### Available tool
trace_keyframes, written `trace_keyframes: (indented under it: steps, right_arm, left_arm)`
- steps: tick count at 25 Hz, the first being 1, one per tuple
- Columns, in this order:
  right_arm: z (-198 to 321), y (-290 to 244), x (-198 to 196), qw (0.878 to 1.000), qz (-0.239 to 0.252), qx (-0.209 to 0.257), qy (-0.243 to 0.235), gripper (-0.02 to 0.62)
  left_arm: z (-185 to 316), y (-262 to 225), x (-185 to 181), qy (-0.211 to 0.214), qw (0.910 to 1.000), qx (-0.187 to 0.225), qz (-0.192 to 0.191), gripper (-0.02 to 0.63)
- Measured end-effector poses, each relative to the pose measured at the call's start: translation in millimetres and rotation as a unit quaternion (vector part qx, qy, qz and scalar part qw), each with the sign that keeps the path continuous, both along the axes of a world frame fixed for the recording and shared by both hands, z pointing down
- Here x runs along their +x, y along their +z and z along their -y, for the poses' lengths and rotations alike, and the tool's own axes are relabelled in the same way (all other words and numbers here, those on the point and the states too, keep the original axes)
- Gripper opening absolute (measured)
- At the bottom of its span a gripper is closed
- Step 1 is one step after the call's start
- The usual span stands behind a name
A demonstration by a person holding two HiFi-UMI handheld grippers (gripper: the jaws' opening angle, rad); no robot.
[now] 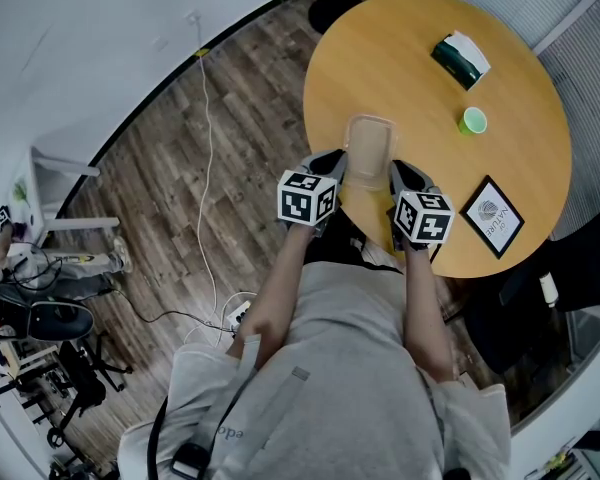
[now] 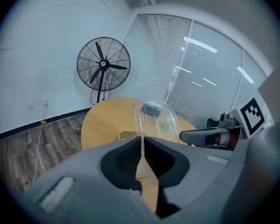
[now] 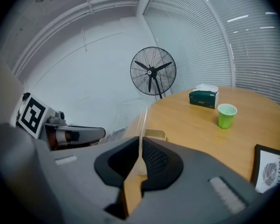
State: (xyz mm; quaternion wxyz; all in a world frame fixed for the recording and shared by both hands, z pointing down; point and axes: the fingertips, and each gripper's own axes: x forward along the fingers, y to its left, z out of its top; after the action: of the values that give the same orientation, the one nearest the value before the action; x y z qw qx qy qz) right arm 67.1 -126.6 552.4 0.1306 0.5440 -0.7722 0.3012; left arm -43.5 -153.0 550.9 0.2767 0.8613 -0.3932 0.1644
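Lid (image 1: 369, 146) (clear plastic) clamped edgewise by left gripper (image 1: 329, 163) and right gripper (image 1: 401, 176).

Clear plastic lid (image 1: 370, 140), oblong with rounded corners, domed, see-through enough to show the wood behind it. Sitting toward the table's 8 o'clock edge in the head view, long axis running 12 to 6. Thin rim pinched at 9 o'clock by the left gripper (image 1: 332, 163) and at 3 o'clock by the right gripper (image 1: 402, 173), both pairs of jaws closed tight on it. Rim edge-on in both gripper views, dome rising beyond.
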Motion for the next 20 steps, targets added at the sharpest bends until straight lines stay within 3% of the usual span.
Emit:
trace_keyframes:
  steps: [20]
  right_arm:
    - [0.3, 2.9, 0.5, 1.000, -0.005, -0.004, -0.002, 0.021]
  left_arm:
    - [-0.4, 4.2, 0.4, -0.005, 1.0000, -0.004, -0.001, 0.025]
